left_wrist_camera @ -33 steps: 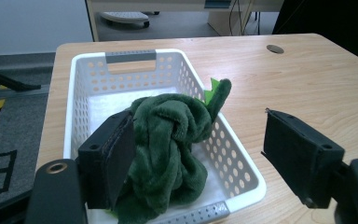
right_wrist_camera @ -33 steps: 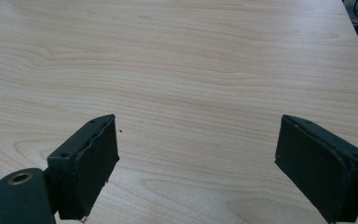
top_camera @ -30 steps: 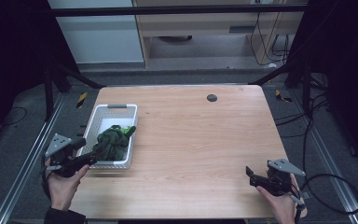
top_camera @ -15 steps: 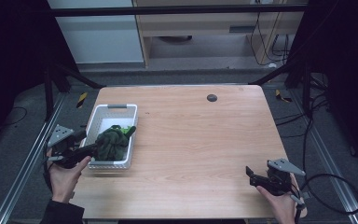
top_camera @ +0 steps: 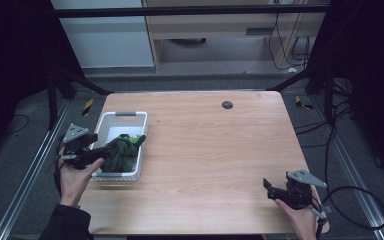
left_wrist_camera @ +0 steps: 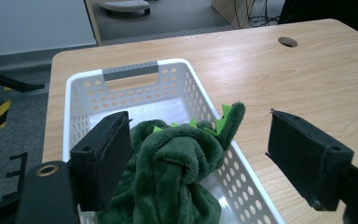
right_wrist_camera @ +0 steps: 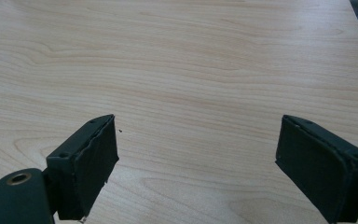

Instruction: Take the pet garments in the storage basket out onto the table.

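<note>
Wooden table (top_camera: pixel 220 150) is carrying a white basket (top_camera: pixel 130 120) at centre left of the high view, a green plush toy (top_camera: pixel 120 154) lying inside. Left gripper (left_wrist_camera: pixel 198 158), released, is straddling the toy's near end; right gripper (top_camera: pixel 272 189), also released, is sitting well apart, lower right.

Dark green plush toy (left_wrist_camera: pixel 168 172) with bright green spikes, white basket (left_wrist_camera: pixel 186 88).

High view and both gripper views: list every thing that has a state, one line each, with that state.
Basket: upright on the table, holding the toy.
Green plush toy: bunched up in the basket, rising above its rim.
Left gripper: open, fingers either side of the toy, not closed on it.
Right gripper: open, holding nothing, over bare table.
</note>
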Tool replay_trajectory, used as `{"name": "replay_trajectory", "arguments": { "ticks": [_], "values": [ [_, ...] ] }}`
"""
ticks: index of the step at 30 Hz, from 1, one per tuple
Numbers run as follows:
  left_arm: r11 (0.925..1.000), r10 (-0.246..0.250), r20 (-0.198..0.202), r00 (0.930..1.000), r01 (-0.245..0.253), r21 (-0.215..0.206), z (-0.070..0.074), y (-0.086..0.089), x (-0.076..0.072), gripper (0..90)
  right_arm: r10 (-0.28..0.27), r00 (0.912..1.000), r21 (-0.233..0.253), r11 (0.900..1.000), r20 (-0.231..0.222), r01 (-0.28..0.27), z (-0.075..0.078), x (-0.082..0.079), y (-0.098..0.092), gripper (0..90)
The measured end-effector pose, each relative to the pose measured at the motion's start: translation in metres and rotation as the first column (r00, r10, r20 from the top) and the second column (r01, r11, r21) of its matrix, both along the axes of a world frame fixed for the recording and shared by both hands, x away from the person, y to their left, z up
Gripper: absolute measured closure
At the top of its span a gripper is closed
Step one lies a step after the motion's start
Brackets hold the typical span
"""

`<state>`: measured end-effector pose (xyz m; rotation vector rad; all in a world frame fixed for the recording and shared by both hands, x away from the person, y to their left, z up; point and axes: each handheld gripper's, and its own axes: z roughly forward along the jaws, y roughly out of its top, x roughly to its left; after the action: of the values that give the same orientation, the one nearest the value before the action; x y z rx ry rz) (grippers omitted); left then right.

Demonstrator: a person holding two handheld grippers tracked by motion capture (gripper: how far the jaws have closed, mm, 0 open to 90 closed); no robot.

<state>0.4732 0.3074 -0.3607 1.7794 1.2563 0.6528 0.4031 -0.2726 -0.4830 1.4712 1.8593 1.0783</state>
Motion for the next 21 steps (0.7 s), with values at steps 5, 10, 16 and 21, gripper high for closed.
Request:
{"name": "replay_trajectory", "arguments": {
  "ticks": [5,10,16,21],
  "values": [
    [0.9997,0.001,-0.024,0.9997,-0.001,0.026,0.000,0.001,0.007,20.4,0.003,1.0000,-0.001,1.000,-0.003,-0.003,0.000,0.000,0.000,12.5],
    [0.9993,-0.004,-0.062,0.9981,0.006,0.036,0.000,0.002,0.016,19.4,0.007,1.0000,-0.009,1.000,-0.005,-0.007,-0.001,0.001,0.001,12.4],
    [0.9976,-0.006,-0.097,0.9953,0.013,0.068,-0.005,-0.001,0.025,18.8,0.010,0.9999,-0.012,1.000,-0.005,-0.010,-0.002,0.002,0.000,12.4],
    [0.9952,-0.008,-0.122,0.9925,0.020,0.096,-0.009,-0.004,0.031,17.7,0.014,0.9999,-0.009,1.000,-0.009,-0.014,-0.002,0.002,0.000,12.3]
  ]
}}
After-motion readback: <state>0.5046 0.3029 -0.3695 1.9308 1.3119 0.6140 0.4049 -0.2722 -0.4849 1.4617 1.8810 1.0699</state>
